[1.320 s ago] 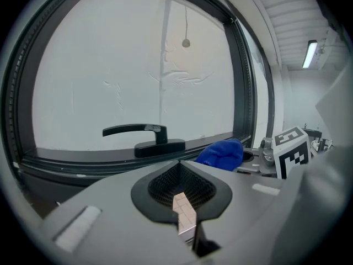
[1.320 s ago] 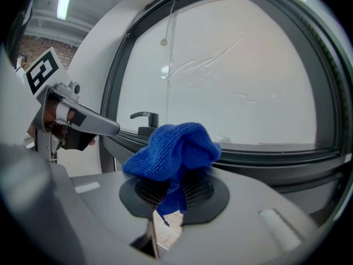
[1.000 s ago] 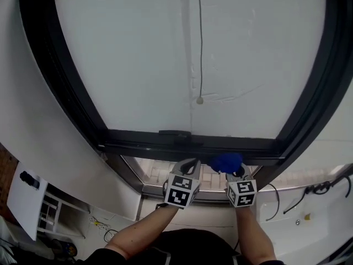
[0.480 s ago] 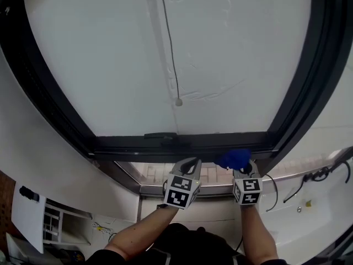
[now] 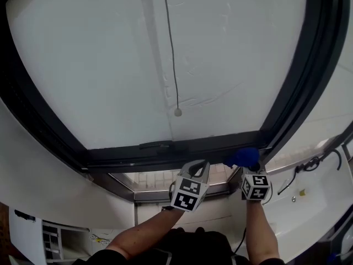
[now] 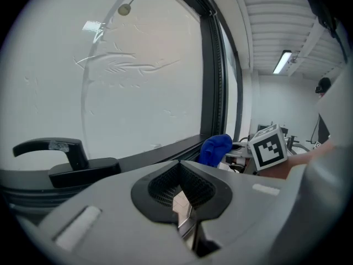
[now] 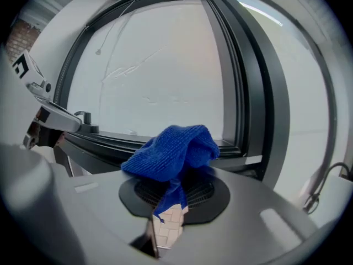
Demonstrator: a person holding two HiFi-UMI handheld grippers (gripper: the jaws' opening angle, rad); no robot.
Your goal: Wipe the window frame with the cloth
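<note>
Cloth [image 5: 241, 158], blue and bunched, is what we carry in our right gripper [image 5: 249, 171]: in the right gripper view its jaws are clamped on a lower fold, and the rest of the cloth rises in a rounded lump above them. We have it up at the bottom rail of the dark frame [image 5: 182, 150], close to the lower right corner where the rail meets the right upright. We cannot tell whether the cloth actually presses on the rail. Our left gripper [image 5: 199, 169] is just left of it, below the same rail, with its jaws closed together and nothing between them. In the left gripper view the cloth shows beyond the jaw tips to the right, in front of the right gripper's marker cube. A black handle [image 5: 155, 145] lies flat along the rail, to the left of both grippers. Above the rail is a pale frosted pane [image 5: 99, 59], crossed by a thin cord [image 5: 171, 48] that hangs down and ends in a small bead. Below the frame, between the two grippers, we see light tiles [image 5: 160, 179].
</note>
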